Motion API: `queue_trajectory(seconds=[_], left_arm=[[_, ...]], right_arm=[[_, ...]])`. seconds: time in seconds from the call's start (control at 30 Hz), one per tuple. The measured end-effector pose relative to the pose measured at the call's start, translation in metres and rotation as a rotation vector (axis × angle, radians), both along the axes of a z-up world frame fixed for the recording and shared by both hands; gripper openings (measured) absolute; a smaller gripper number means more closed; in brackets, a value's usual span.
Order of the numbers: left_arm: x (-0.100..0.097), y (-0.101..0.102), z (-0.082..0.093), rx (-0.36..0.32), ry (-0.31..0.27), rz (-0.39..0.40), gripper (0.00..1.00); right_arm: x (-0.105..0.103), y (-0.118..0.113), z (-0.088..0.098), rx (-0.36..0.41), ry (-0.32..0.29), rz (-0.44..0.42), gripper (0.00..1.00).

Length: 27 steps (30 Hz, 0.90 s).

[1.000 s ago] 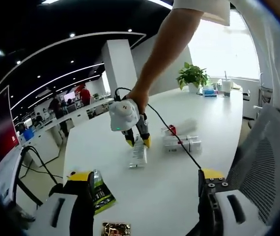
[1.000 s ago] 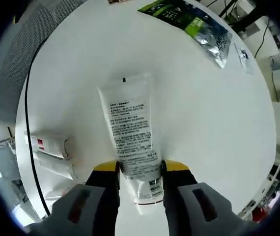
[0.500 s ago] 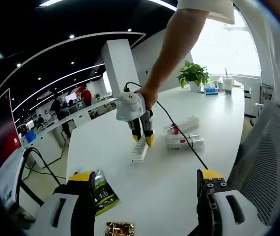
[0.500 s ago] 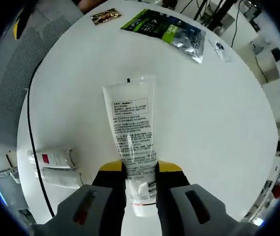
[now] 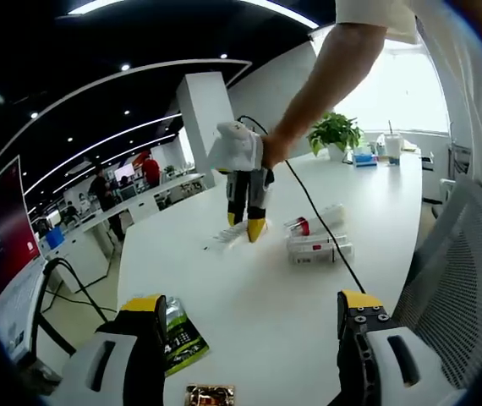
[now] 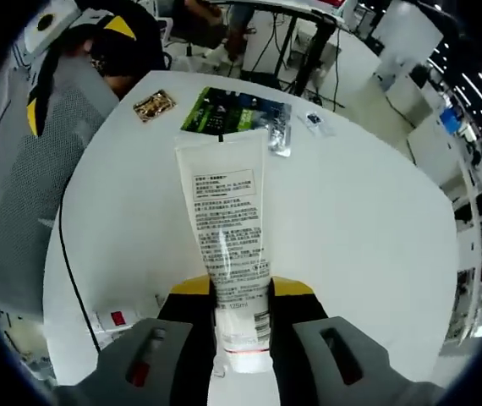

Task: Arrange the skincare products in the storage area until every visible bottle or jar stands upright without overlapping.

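White round table (image 5: pixel 266 313) fills the scene, a mesh chair (image 5: pixel 457 271) at its edge. Up above it, the right gripper (image 5: pixel 248 227) hangs with its jaws clamped on a tube (image 6: pixel 227 245), lifted clear of the tabletop. In the right gripper view that tube is white and flat, wide at the crimped end, narrowing toward the cap near the jaws, with a block of small dark print down its face and a thin red line near the cap. The left gripper (image 5: pixel 245 326) sits low over the near edge, jaws spread wide, nothing between them. Two more tubes (image 5: pixel 317 249) lie flat side by side by the cable. A green packet (image 5: pixel 182 338) lies near the left jaw, a small gold sachet (image 5: pixel 210 394) just beside it.
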<state>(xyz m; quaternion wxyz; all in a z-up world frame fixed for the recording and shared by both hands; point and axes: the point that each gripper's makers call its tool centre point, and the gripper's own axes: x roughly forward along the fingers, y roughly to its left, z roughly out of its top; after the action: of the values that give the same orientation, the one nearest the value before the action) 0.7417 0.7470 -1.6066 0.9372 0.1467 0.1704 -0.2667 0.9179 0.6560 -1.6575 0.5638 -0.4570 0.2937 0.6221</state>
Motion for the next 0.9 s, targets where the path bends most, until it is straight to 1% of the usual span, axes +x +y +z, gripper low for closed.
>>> queue_trajectory(seconds=[0.07,0.1,0.17,0.2,0.23,0.27,0.33,0.37,0.4,0.53,0.57,0.67,0.73,0.77,0.83,0.87,0.9], left_arm=[[0.0,-0.001,0.0,0.001,0.001,-0.005,0.85],[-0.001,-0.001,0.0,0.003,0.002,-0.006,0.85],[-0.001,-0.002,0.001,0.003,-0.003,-0.01,0.85],[-0.001,-0.002,0.002,0.001,-0.007,-0.011,0.85],[-0.001,-0.002,0.004,0.001,-0.015,-0.012,0.85],[0.0,-0.002,0.01,-0.004,-0.046,-0.012,0.84],[-0.001,-0.002,0.014,-0.016,-0.055,-0.013,0.84],[-0.002,-0.004,0.019,-0.021,-0.081,-0.024,0.84],[-0.003,-0.006,0.02,-0.02,-0.091,-0.032,0.84],[-0.004,-0.008,0.021,-0.029,-0.093,-0.043,0.84],[-0.003,-0.008,0.021,-0.031,-0.092,-0.042,0.84],[-0.003,-0.007,0.021,-0.041,-0.087,-0.036,0.84],[-0.003,-0.007,0.021,-0.046,-0.084,-0.036,0.84],[-0.004,-0.009,0.023,-0.058,-0.085,-0.042,0.85],[-0.006,-0.016,0.028,-0.104,-0.084,-0.064,0.87],[-0.008,-0.02,0.033,-0.131,-0.096,-0.08,0.88],[-0.009,-0.021,0.034,-0.134,-0.097,-0.086,0.87]], right_arm=[[-0.012,0.001,0.01,0.049,0.047,-0.063,0.2],[-0.015,0.002,0.014,0.068,0.058,-0.094,0.2],[-0.024,0.005,0.027,0.138,0.085,-0.155,0.21],[-0.028,0.007,0.035,0.182,0.092,-0.183,0.21],[-0.031,0.007,0.04,0.201,0.094,-0.199,0.21],[-0.035,0.007,0.045,0.227,0.098,-0.227,0.21],[-0.043,0.006,0.055,0.268,0.099,-0.259,0.21],[-0.047,0.005,0.058,0.28,0.1,-0.264,0.21],[-0.053,0.004,0.063,0.296,0.101,-0.273,0.21],[-0.069,0.0,0.074,0.343,0.104,-0.307,0.21],[-0.07,0.0,0.075,0.349,0.103,-0.311,0.21],[-0.082,-0.003,0.083,0.409,0.124,-0.368,0.21],[-0.09,-0.003,0.089,0.464,0.153,-0.417,0.21],[-0.095,-0.003,0.091,0.487,0.165,-0.433,0.21],[-0.102,-0.005,0.093,0.508,0.174,-0.461,0.22],[-0.104,-0.005,0.093,0.517,0.178,-0.469,0.22],[-0.109,-0.006,0.094,0.531,0.187,-0.481,0.22]])
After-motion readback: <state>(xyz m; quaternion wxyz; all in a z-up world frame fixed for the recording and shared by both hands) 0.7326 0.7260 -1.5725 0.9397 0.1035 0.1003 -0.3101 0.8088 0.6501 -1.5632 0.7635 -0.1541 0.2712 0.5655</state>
